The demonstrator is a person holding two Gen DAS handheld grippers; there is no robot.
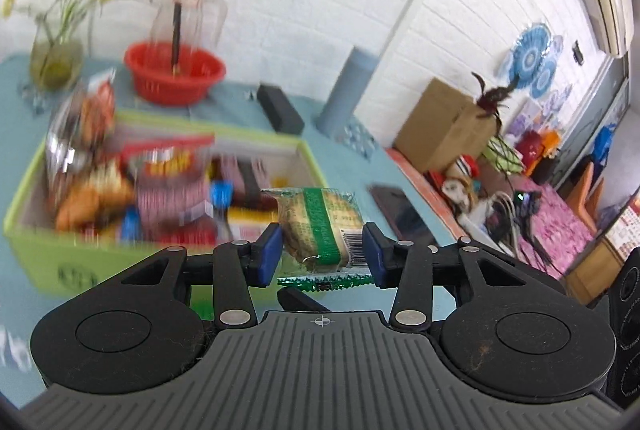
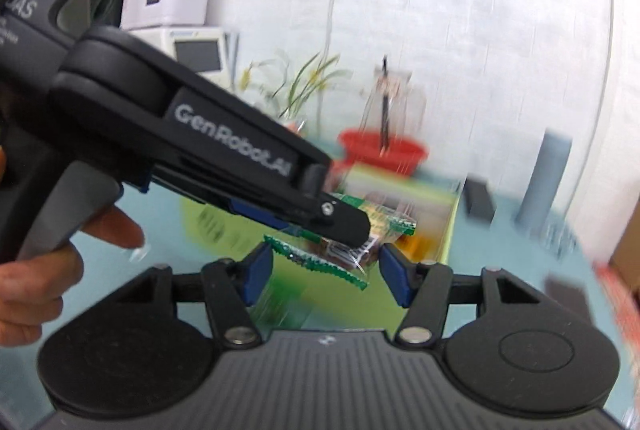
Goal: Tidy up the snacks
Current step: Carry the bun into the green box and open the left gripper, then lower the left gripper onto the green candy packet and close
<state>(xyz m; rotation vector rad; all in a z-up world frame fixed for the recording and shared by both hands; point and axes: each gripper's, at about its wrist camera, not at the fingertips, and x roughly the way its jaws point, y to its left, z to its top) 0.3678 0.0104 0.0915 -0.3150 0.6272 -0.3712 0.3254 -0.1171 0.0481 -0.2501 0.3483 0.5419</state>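
Observation:
My left gripper (image 1: pixel 322 254) is shut on a biscuit packet (image 1: pixel 320 226) in clear wrap with a green band, held above the table in front of a lime-green box (image 1: pixel 48 230) full of mixed snacks. In the right wrist view the left gripper (image 2: pixel 344 222) reaches in from the upper left, holding the same packet (image 2: pixel 320 258). My right gripper (image 2: pixel 326 274) is open, its blue pads either side of the packet's lower end, apart from it.
A red basket (image 1: pixel 174 70), a glass jug, a plant vase (image 1: pixel 54 58), a black case (image 1: pixel 280 108) and a grey-blue cylinder (image 1: pixel 346 90) stand behind the box. A dark phone (image 1: pixel 400 206) lies to the right. A cardboard box (image 1: pixel 444 122) stands beyond the table edge.

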